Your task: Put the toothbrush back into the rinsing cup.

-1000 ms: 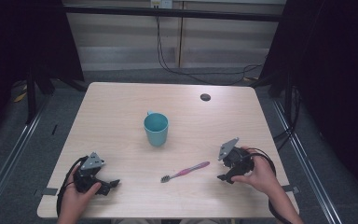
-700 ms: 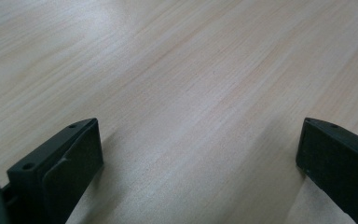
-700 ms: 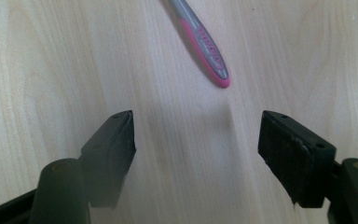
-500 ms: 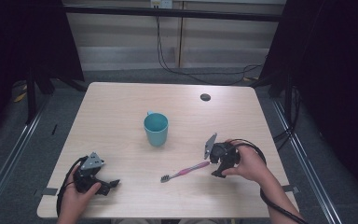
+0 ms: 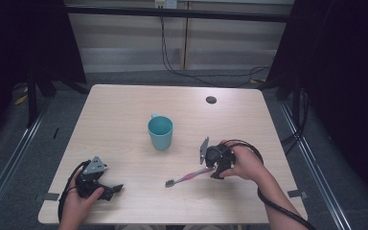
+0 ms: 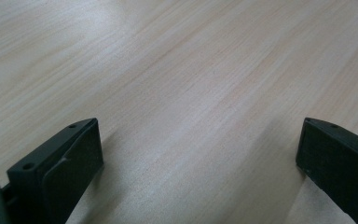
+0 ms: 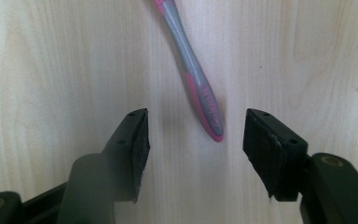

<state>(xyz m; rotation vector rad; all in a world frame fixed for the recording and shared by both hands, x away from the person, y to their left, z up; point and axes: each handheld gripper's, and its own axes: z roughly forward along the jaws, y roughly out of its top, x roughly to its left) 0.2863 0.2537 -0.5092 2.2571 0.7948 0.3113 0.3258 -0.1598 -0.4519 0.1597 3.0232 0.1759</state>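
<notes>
At lower left of the high view, the left gripper (image 5: pixel 109 190) rests on the tabletop (image 5: pixel 120 120), its jaws spread wide over bare wood with nothing between them. Near the centre stands a teal cup (image 5: pixel 160 132), upright and well apart from both hands. Just right of centre and lower, a pink-and-grey toothbrush (image 5: pixel 188 177) lies flat, bristles toward the left, handle angled up to the right. There the right gripper (image 5: pixel 214 167) hovers over the handle end; its jaws have just been closing, and in the right gripper view the handle tip (image 7: pixel 210 116) lies between them, pads not yet touching it. The toothbrush looks light, stiff and smooth, likely to skid or pivot; the thicker grip section of the handle seems the surest hold.
</notes>
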